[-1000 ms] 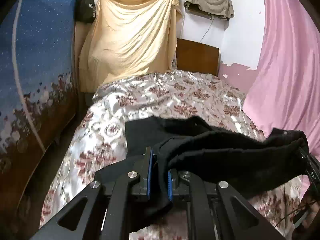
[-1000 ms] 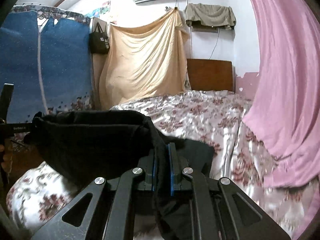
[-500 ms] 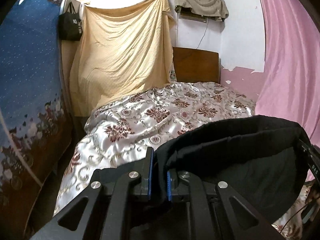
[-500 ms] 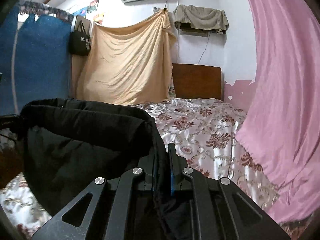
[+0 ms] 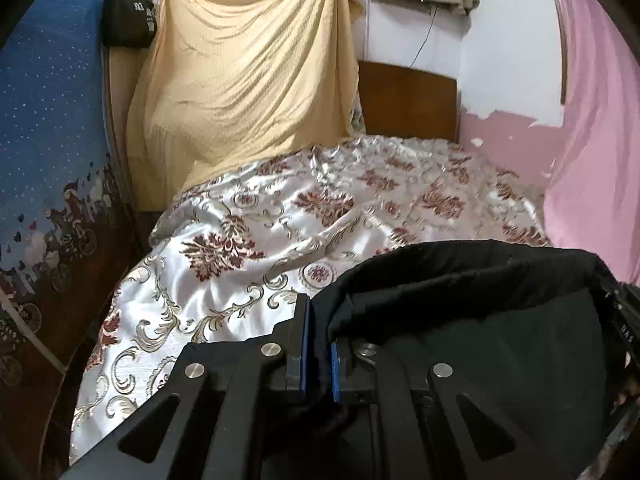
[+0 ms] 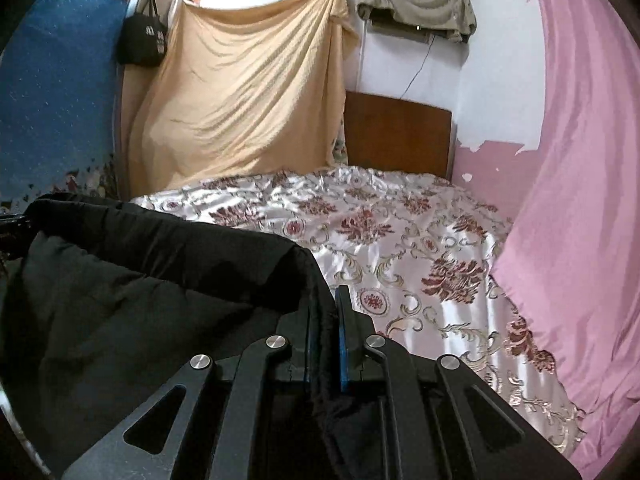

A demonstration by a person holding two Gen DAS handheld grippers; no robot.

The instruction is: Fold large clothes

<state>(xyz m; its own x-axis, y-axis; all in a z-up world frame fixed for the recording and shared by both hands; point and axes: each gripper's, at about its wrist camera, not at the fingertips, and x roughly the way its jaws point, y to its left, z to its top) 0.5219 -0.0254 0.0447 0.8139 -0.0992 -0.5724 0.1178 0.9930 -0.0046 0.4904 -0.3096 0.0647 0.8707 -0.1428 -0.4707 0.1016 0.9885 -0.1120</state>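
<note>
A large black garment (image 5: 480,320) hangs stretched between my two grippers above the floral bedspread (image 5: 320,216). My left gripper (image 5: 318,344) is shut on one end of its edge, the cloth pinched between the blue pads. The same black garment (image 6: 140,288) fills the lower left of the right wrist view, where my right gripper (image 6: 326,340) is shut on its other end. The right gripper's tip shows at the far right edge (image 5: 624,320) of the left wrist view. Most of the cloth sags below and out of sight.
The bed's wooden headboard (image 5: 406,100) stands at the back. A yellow sheet (image 5: 248,72) hangs on the wall, with a black bag (image 5: 128,20) beside it. A pink curtain (image 6: 580,200) hangs along the right, a blue patterned panel (image 5: 44,120) along the left.
Both grippers moved toward the head of the bed and sank a little, carrying the black garment. The part that lay on the bedspread is now lifted and drawn taut between them.
</note>
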